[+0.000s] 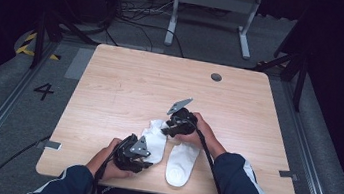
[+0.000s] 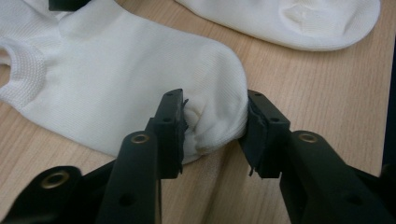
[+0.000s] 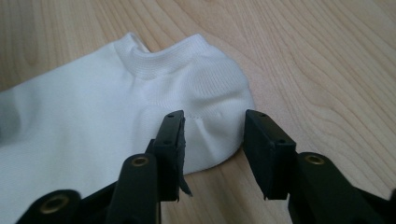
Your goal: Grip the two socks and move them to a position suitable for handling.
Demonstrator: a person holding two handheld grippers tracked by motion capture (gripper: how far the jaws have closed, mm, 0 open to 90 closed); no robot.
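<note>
- While my forearms come in over the near edge of the bench [image 1: 113, 69], my left claw [image 2: 215, 133] sits closest to me, its jaws pinching the rounded toe end of the left sock [image 2: 116, 79]; the cloth bunches and wrinkles between the pads, so it grips that sock.
- Just beside it, on my right, the second sock [image 1: 181, 164] lies flat on the wood, lengthwise toward me, near the front edge.
- A little farther out, my right claw [image 3: 212, 140] straddles the rounded heel end of the left sock, by its ribbed cuff. The left pad touches the puckered cloth, the right pad stands just clear of it, so this claw is not yet clamped.
- Farthest off, a small dark round cap [image 1: 216, 77] sits in the bench top near its far edge.
</note>
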